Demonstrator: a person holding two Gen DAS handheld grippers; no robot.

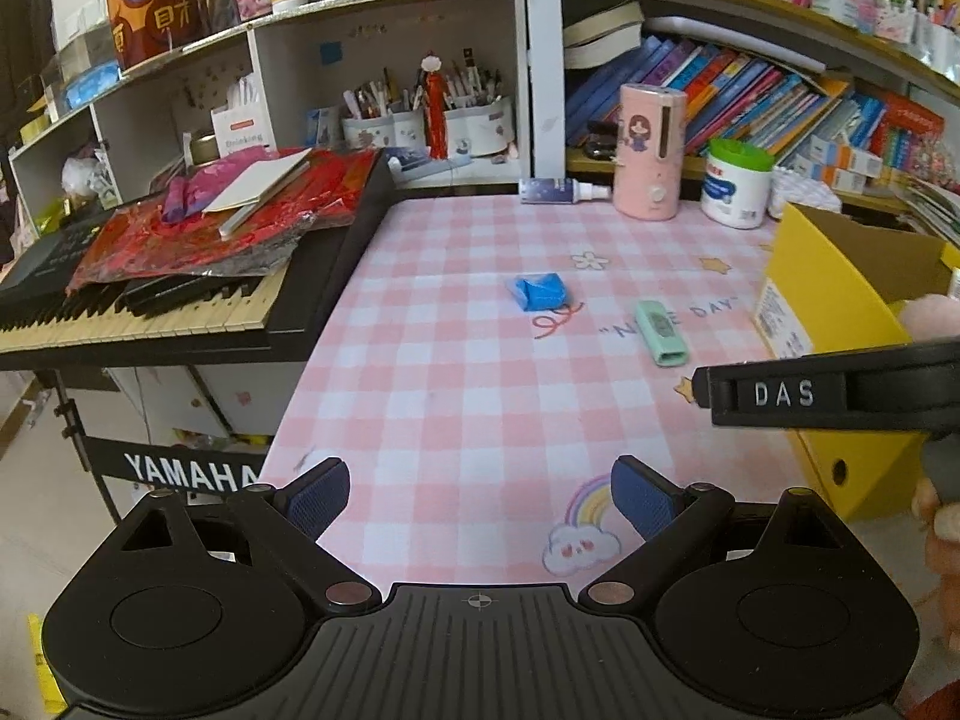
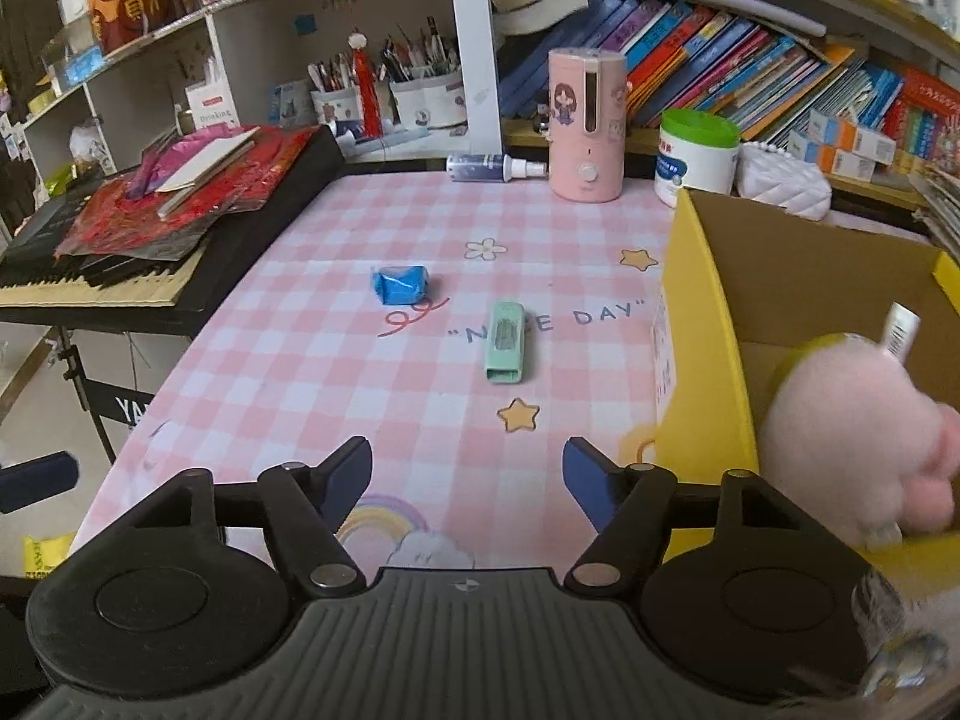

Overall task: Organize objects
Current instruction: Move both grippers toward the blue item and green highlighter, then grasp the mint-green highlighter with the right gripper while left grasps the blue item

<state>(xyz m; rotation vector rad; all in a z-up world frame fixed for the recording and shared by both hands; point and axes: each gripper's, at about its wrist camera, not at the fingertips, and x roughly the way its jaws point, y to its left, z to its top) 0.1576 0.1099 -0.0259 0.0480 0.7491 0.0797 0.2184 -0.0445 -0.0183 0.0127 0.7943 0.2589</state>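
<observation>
Left tongs (image 1: 480,501): jaws stand wide apart, nothing between them. Both blue-padded fingertips (image 1: 318,495) are visible and bare. The tool is held level, low over the near edge of the bench (image 1: 456,372), pointing forward along it.

Right tongs (image 2: 467,477): jaws likewise spread wide, nothing gripped. The dark blue pads (image 2: 591,483) face each other across an open gap. The tool sits low over the near part of the bench, aimed forward.

Relative position: the right tool's black body shows at the right edge of the left camera's view, marked "DAS", ahead of and beside the left tool. No contact between the two.
</observation>
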